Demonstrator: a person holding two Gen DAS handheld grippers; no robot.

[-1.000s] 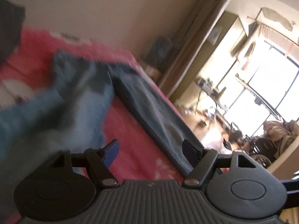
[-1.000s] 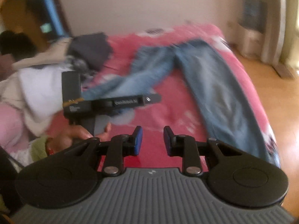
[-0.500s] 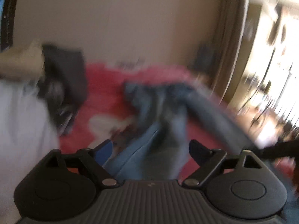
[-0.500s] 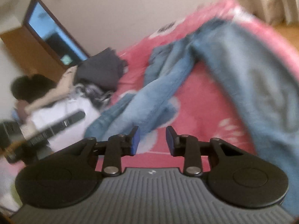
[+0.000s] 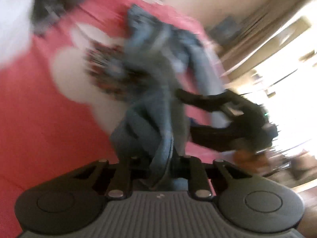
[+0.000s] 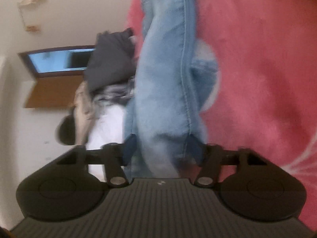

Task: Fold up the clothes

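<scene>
Jeans (image 5: 156,91) run bunched up mid-frame over the pink bedspread (image 5: 39,119), left gripper (image 5: 158,164) pinched on one denim fold, right gripper (image 6: 160,148) wide, straddling a leg unclamped, apparently to align legs.

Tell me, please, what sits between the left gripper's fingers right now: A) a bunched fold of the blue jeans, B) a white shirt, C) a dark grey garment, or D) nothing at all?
A: in the left wrist view, the left gripper has closed in on a bunched fold of the blue jeans.
</scene>
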